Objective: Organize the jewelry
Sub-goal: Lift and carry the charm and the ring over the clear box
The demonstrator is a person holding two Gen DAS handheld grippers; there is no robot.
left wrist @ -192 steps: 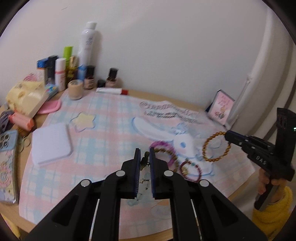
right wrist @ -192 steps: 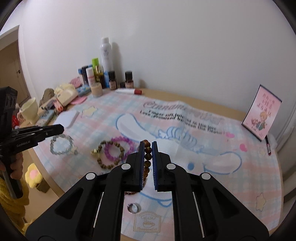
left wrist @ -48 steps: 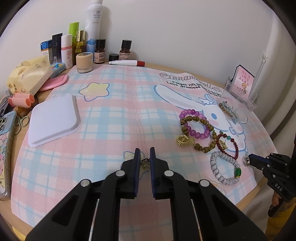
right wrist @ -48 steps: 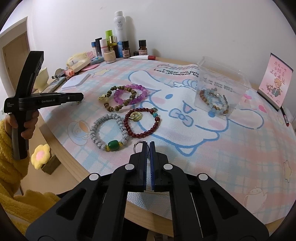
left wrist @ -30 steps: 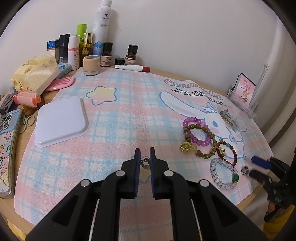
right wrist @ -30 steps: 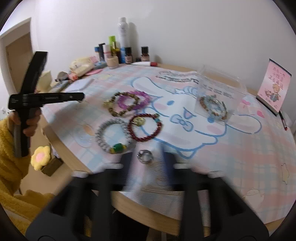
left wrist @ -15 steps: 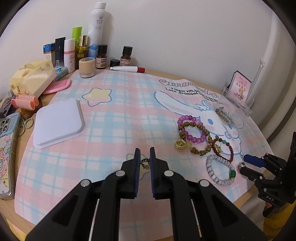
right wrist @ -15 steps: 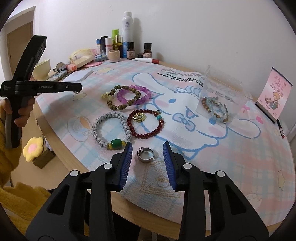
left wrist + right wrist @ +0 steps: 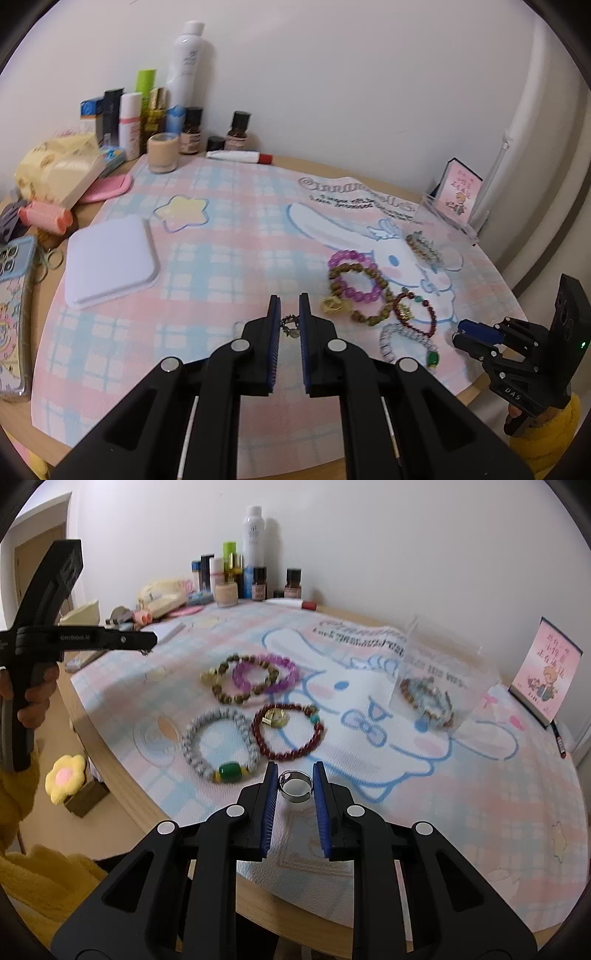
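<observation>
Step in hand: picking the silver ring off the cloth mat near the front edge of the surface; judged from the ring lying between the 2 blue pads.
Right tool: jaws moderately parted, one on each side of the ring; neither pad can be seen pressing it, so nothing is gripped yet.
Left tool: jaws narrow, pinching a small dark chain with a pendant; it hangs above the mat, well apart from the bracelets.
Ring position: flat on the mat, just beside the grey bead bracelet with the green stone and the dark red bracelet; touching neither, as far as the right wrist view shows.
Likely destination: the clear box further back on the mat, which already holds bracelets; this is a judgement from the task.
Technique: centre the ring between the pads before you close; keep the tips low so they catch the band and not its rim alone; close slowly, since a smooth metal band is likely to squirt out.
Risk: a low approach may drag the mat; lift straight up, clear of the 2 nearby bracelets.
</observation>
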